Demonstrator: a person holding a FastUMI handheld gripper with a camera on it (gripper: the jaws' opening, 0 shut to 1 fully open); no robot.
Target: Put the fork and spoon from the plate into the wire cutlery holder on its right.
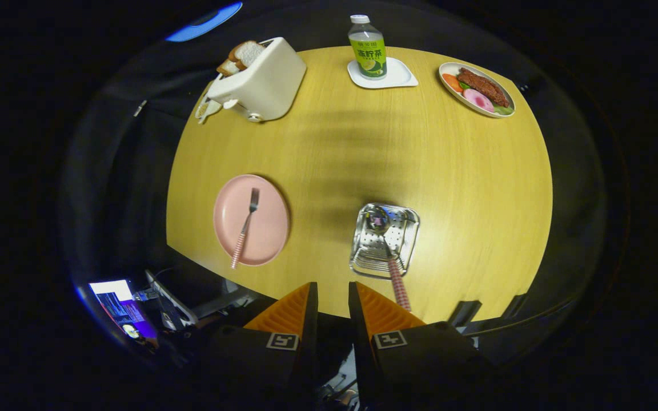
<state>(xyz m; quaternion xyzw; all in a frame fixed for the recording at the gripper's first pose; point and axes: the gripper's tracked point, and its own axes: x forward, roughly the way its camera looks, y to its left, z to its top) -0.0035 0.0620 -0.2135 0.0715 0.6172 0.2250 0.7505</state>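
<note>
A pink plate (269, 225) lies on the yellow table, ahead and to the left of my fingers. A fork (247, 226) with a red-checked handle rests on it, tines pointing away. The metal cutlery holder (412, 221) stands to the plate's right, just ahead of my right finger. The spoon (389, 251) lies inside it, bowl at the far end, and its checked handle sticks out over the near rim toward my right finger. My gripper (333, 285) hovers high above the table's near edge. It is open by a narrow gap with nothing between the fingers.
At the far side of the round wooden table (466, 188) stand a white toaster (263, 83) with bread slices, a green-labelled bottle (368, 48) on a white square dish, and an oval plate of food (476, 88). A lit screen (120, 308) sits below the table's near left edge.
</note>
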